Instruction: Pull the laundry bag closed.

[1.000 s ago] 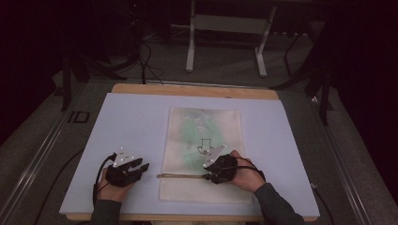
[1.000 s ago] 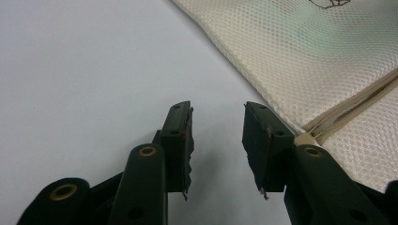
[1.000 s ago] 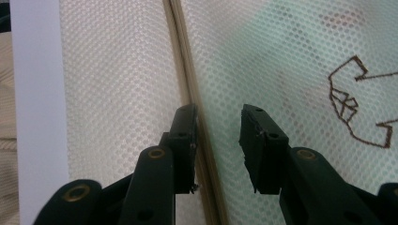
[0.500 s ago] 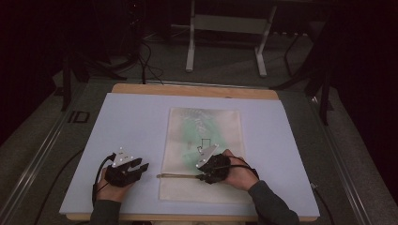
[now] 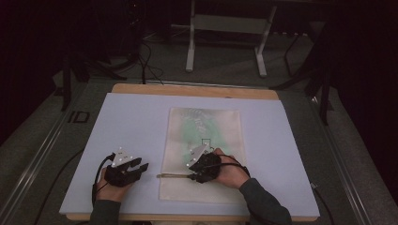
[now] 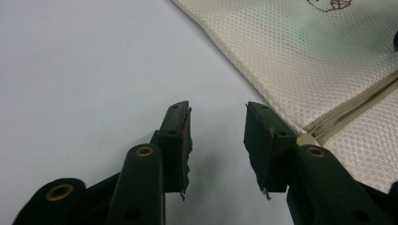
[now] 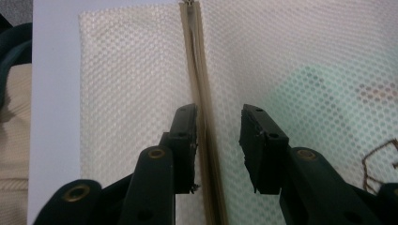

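Observation:
A cream mesh zip bag (image 5: 206,136) lies flat on the white board, with something pale green showing through its weave (image 7: 324,89). Its tan zipper (image 5: 172,176) runs across the near end. My right gripper (image 5: 193,173) rests on the bag, open. In the right gripper view the zipper (image 7: 199,89) passes between the jaws of the right gripper (image 7: 218,115), close to the left one. My left gripper (image 5: 141,167) sits on the board just left of the bag, open and holding nothing. In the left gripper view the left gripper (image 6: 218,117) has the zipper's end (image 6: 307,139) beside its right jaw.
The white board (image 5: 131,122) covers a wooden table (image 5: 187,89). A small dark printed mark (image 5: 205,141) sits mid-bag. Beyond the table stand a metal frame (image 5: 225,23) and floor cables (image 5: 145,61). The surroundings are dark.
My right gripper has slid left along the zipper toward the bag's left edge. The left gripper has stayed put.

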Demonstrator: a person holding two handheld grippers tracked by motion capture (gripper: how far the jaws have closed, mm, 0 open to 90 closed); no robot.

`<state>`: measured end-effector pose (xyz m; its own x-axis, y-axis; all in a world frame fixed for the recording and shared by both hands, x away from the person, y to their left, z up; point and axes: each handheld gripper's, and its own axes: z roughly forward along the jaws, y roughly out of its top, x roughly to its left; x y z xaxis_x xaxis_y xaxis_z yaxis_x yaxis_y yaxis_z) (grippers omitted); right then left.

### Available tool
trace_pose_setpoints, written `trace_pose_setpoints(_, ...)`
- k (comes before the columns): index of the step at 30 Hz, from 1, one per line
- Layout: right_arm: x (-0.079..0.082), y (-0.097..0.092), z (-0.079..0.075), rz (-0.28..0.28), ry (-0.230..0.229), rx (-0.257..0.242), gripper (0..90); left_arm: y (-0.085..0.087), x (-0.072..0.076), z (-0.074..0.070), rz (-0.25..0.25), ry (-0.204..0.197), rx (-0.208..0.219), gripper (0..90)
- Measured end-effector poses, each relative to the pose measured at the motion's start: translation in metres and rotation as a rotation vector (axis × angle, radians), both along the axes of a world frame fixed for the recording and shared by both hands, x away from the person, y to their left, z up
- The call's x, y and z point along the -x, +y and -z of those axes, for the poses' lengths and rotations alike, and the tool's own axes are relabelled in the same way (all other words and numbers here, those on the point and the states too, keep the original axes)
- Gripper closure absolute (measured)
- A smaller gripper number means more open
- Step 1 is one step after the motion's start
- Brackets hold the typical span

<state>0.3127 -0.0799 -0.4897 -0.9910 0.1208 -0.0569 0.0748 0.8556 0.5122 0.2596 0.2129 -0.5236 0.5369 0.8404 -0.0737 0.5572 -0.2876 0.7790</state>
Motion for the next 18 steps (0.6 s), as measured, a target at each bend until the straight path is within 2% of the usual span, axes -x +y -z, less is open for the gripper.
trace_pose_setpoints(18, -0.001, 0.026, 0.0, -0.035, 0.019, -0.022, 70.9, 0.0, 0.0, 0.0, -0.003, 0.0, -0.001, 59.4)
